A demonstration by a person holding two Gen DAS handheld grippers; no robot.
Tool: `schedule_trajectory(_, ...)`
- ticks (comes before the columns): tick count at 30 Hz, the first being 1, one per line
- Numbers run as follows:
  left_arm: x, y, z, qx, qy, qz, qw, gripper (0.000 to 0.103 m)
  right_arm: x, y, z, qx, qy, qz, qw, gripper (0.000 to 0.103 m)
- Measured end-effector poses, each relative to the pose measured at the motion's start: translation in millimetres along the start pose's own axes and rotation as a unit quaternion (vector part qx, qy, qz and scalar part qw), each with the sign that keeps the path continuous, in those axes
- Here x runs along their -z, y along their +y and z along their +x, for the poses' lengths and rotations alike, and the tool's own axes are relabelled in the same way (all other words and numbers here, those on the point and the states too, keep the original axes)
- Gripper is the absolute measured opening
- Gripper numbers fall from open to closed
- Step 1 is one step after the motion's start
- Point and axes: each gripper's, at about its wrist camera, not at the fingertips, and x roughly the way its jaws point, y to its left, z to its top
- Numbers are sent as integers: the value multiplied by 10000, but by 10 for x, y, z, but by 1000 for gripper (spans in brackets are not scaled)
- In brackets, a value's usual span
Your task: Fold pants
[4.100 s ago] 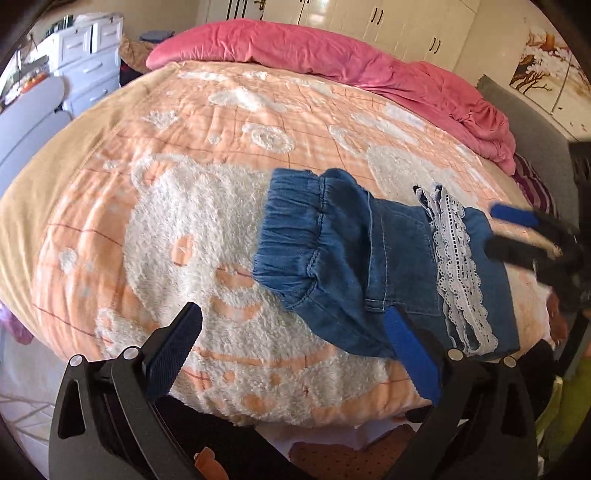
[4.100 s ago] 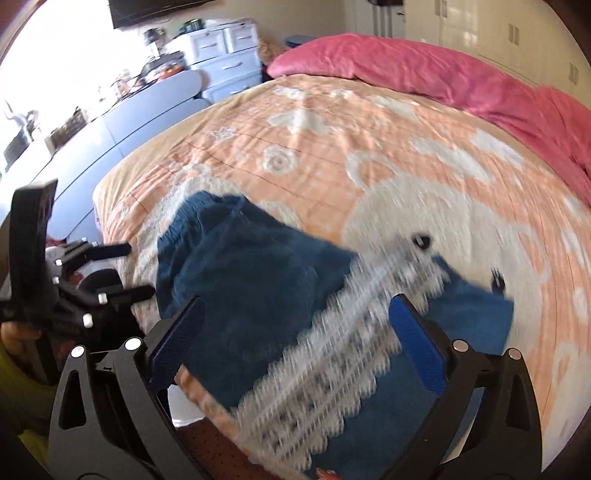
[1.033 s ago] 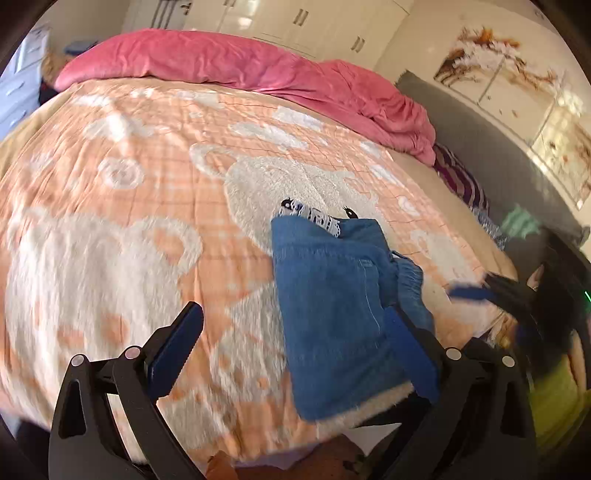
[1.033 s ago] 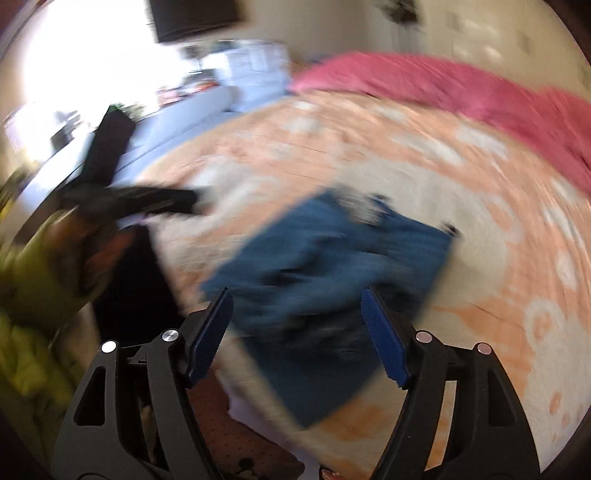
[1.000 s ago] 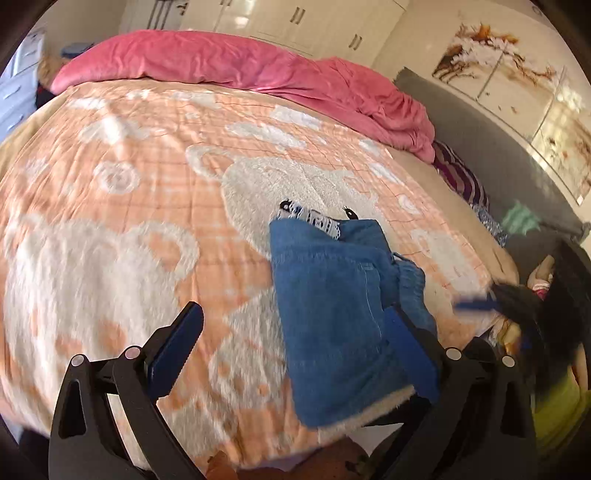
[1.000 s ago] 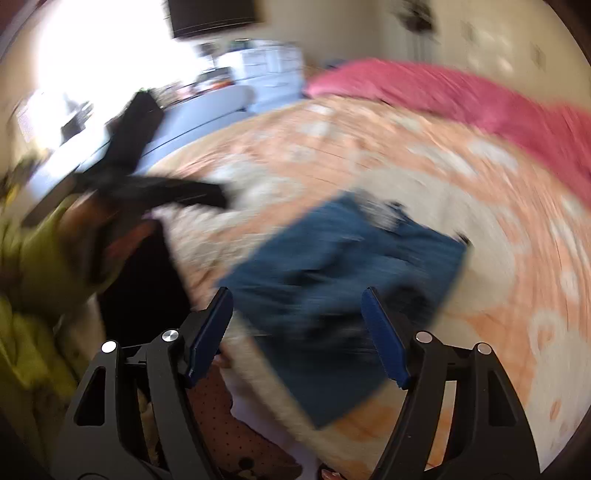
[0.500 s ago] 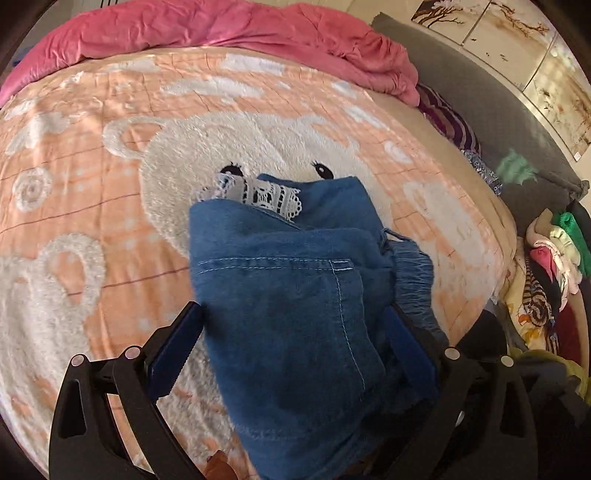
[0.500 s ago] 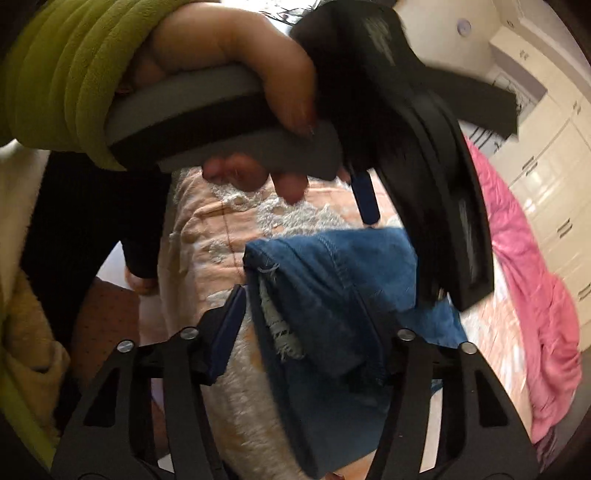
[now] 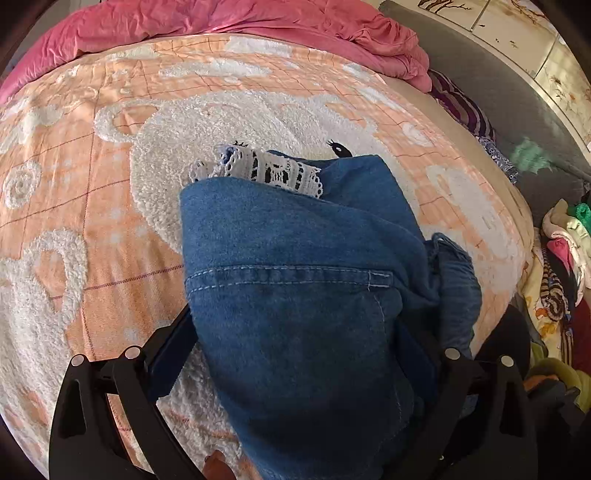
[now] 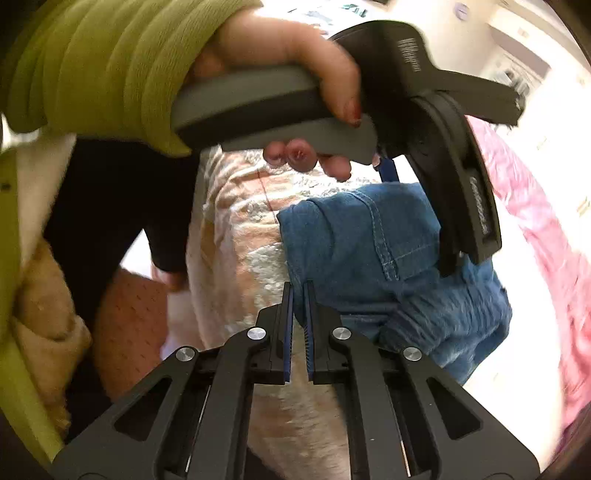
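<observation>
Pants (image 9: 295,295): folded denim bundle at the near edge of the bed (image 9: 92,236), now filling the left wrist view, where a second ago it lay smaller and further off; the left gripper (image 9: 295,339) has come in over the bundle, fingers spread wide to either side of it, denim between them, not yet closed. Right gripper (image 10: 298,295): a second ago spread and clear of the cloth, now with fingers pressed nearly together at the bundle's near corner; whether a layer of denim is caught between them cannot be told. Judgement: folding looks largely done, and both tools seem set to square up or lift the bundle. Lace trim (image 9: 258,170): white, showing at the bundle's far end from under the top layer. Waistband (image 9: 458,280): gathered, bulging at the bundle's right side. Hand (image 10: 295,74): green-sleeved, on the left tool's grey handle, seen close in the right view. Bed cover: peach fleece with raised white bear figures. Quilt (image 9: 221,22): pink, heaped along the far edge. Clothes pile (image 9: 565,251): mixed colours, beside the bed's right edge. Sofa (image 9: 498,85): grey, beyond the right edge.
</observation>
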Motion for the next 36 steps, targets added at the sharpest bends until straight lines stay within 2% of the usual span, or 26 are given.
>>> schedule_trajectory(6,3,5,8,-13,-155,-40,9999,98,59,-112,57,-192,-179,744,9969,2)
schedule_trajectory(10,15,10,-37,-22,-203,-127,9997,97,97,-193,-37,-363,-352,1205,9914,7)
schedule_trajectory(18,12,-30,-228,-117,-424,-88,9990,97,25,-191,-295,-405,-431,1456,9876,28)
schedule_trajectory(20,13,-36,-252,-125,-458,-64,9988,97,-23,-216,-428,-418,-581,1585,9848,33)
schedule_trajectory(22,23,-52,-267,-177,-488,-5,9986,97,-71,-294,-593,-446,-849,1817,9787,36)
schedule_trajectory(26,39,-59,-285,-169,-503,-16,9986,97,-101,-427,-715,-477,-1069,2238,9676,39)
schedule_trajectory(30,59,-62,-309,-171,-529,-62,9984,97,-137,-523,-658,-586,-977,2536,9606,40)
schedule_trajectory(32,62,-48,-321,-161,-541,-81,9984,97,-178,-509,-597,-652,-899,2525,9612,41)
schedule_trajectory(36,60,-30,-325,-158,-543,-104,9983,97,-217,-456,-305,-594,-475,2478,9658,44)
